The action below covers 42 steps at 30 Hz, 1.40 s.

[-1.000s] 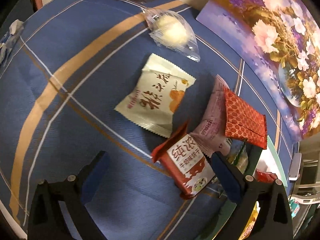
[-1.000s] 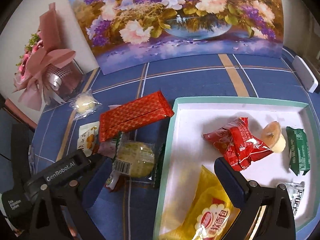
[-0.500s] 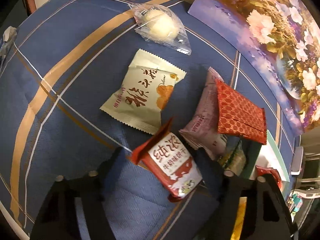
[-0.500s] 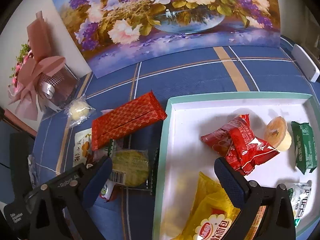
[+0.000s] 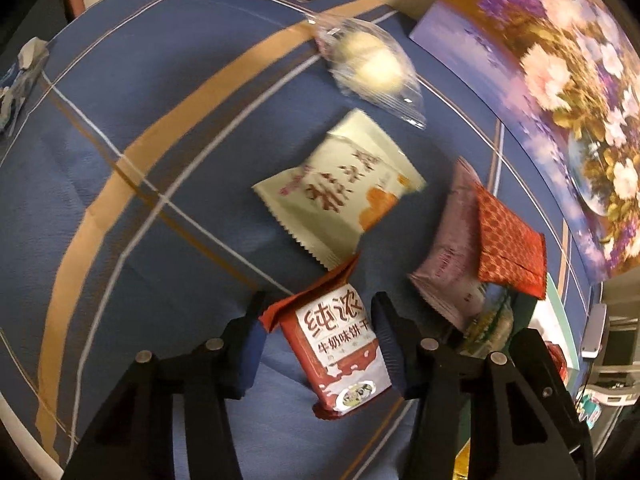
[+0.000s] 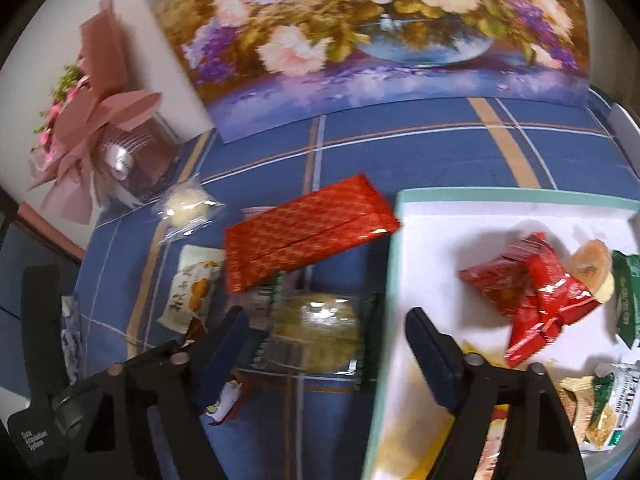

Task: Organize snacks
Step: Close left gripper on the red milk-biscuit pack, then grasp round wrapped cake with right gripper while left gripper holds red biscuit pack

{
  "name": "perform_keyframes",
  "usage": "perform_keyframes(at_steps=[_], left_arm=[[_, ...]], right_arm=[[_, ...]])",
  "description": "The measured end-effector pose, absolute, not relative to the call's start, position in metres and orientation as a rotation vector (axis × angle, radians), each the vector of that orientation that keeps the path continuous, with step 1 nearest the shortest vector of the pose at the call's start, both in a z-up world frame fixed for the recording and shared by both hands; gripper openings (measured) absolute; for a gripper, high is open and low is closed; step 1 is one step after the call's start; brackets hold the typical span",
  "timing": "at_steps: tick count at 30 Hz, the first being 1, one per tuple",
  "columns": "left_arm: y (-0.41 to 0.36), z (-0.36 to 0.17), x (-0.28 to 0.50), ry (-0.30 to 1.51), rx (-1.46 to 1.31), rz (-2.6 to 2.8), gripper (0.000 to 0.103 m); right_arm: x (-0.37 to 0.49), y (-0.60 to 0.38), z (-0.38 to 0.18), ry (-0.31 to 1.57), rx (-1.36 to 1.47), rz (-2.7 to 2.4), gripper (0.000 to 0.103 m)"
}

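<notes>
My left gripper is closed on a red-and-white milk biscuit packet lying on the blue tablecloth; both pads touch its sides. Beyond it lie a cream snack packet, a clear-wrapped pastry, a mauve packet and a red patterned packet. My right gripper is open, its fingers astride a clear-wrapped round cake beside the green-rimmed white tray. The tray holds red packets, a small cake and green packets. The red patterned packet lies behind the cake.
A flower painting leans against the wall at the back. A pink bouquet box stands at the back left. A crumpled wrapper lies near the table's left edge. A yellow bag lies at the tray's near side.
My left gripper has moved forward and closed around the red-and-white biscuit packet. My right gripper has shifted left and down and narrowed, so its fingers now sit either side of the round cake.
</notes>
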State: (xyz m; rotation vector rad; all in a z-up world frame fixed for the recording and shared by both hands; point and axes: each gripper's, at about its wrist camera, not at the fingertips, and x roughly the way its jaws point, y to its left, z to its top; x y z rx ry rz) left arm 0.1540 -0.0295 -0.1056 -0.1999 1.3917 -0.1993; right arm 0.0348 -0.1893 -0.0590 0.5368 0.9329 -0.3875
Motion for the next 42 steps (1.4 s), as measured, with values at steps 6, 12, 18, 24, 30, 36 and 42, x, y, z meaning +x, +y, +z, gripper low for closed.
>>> perform_keyframes(at_steps=[6, 12, 18, 24, 30, 36, 42], left_arm=[[-0.011, -0.106, 0.162, 1.391, -0.227, -0.162, 0.053], [-0.001, -0.107, 0.164, 1.401, -0.242, -0.156, 0.053], [-0.014, -0.112, 0.168, 1.427, -0.224, -0.202, 0.053], [-0.017, -0.115, 0.167, 1.441, -0.241, -0.197, 0.054], [-0.003, -0.119, 0.162, 1.457, -0.307, -0.203, 0.061], [0.006, -0.121, 0.156, 1.473, -0.355, -0.212, 0.069], [0.016, -0.126, 0.137, 1.467, -0.373, -0.202, 0.068]], right_arm=[[0.049, -0.174, -0.068, 0.972, 0.508, -0.35, 0.07], [0.054, -0.175, -0.079, 1.006, 0.498, -0.384, 0.07], [0.059, -0.168, -0.086, 1.035, 0.477, -0.364, 0.069], [0.06, -0.169, -0.093, 1.052, 0.478, -0.371, 0.067], [0.071, -0.158, -0.097, 1.07, 0.384, -0.391, 0.068], [0.077, -0.151, -0.103, 1.072, 0.37, -0.386, 0.069], [0.074, -0.15, -0.104, 1.06, 0.358, -0.384, 0.06]])
